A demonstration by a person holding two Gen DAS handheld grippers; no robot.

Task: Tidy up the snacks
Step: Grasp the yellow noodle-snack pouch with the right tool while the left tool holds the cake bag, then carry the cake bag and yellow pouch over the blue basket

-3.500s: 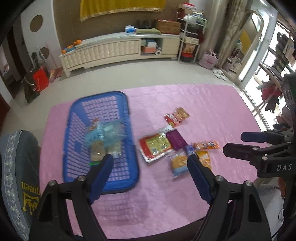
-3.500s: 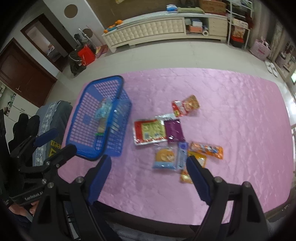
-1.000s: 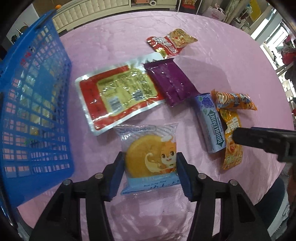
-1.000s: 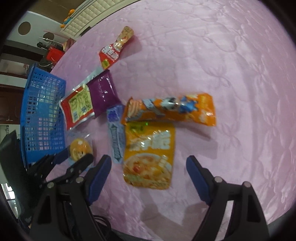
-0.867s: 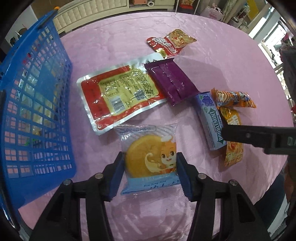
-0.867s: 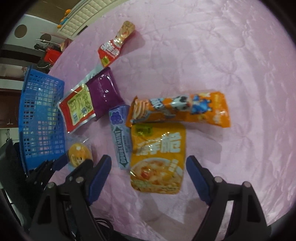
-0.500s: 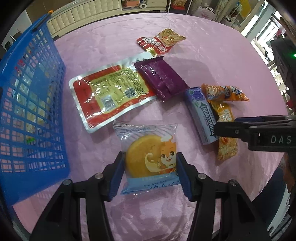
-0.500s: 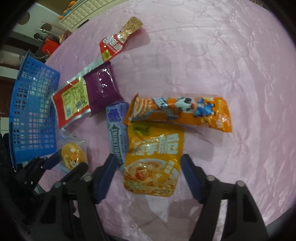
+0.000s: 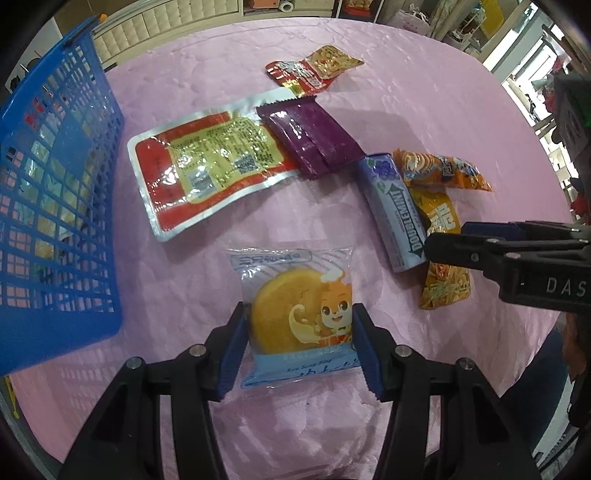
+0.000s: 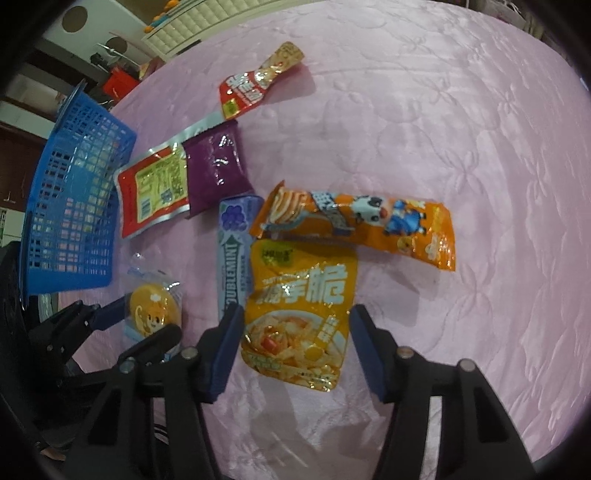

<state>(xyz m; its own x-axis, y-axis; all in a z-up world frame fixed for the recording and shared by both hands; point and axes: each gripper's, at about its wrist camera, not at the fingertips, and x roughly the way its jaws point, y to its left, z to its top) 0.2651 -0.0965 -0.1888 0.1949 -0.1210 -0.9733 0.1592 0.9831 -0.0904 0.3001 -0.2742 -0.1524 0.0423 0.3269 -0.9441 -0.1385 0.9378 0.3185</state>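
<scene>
My left gripper is shut on a blue-and-white cake packet with a cartoon figure, both pads against its sides; the packet also shows in the right wrist view. My right gripper straddles a yellow-orange chip bag, jaws narrowed to its sides; I cannot tell if the pads touch it. A Doublemint gum pack lies just left of the bag. An orange panda snack lies across the bag's top. The blue basket stands to the left.
A red-and-yellow flat pouch, a purple packet and a red-and-gold packet lie further back on the pink quilted cloth. A white cabinet stands beyond the table.
The left gripper kept its hold on the cake packet. The right gripper's jaws narrowed from wide open to the sides of the chip bag and moved closer to it.
</scene>
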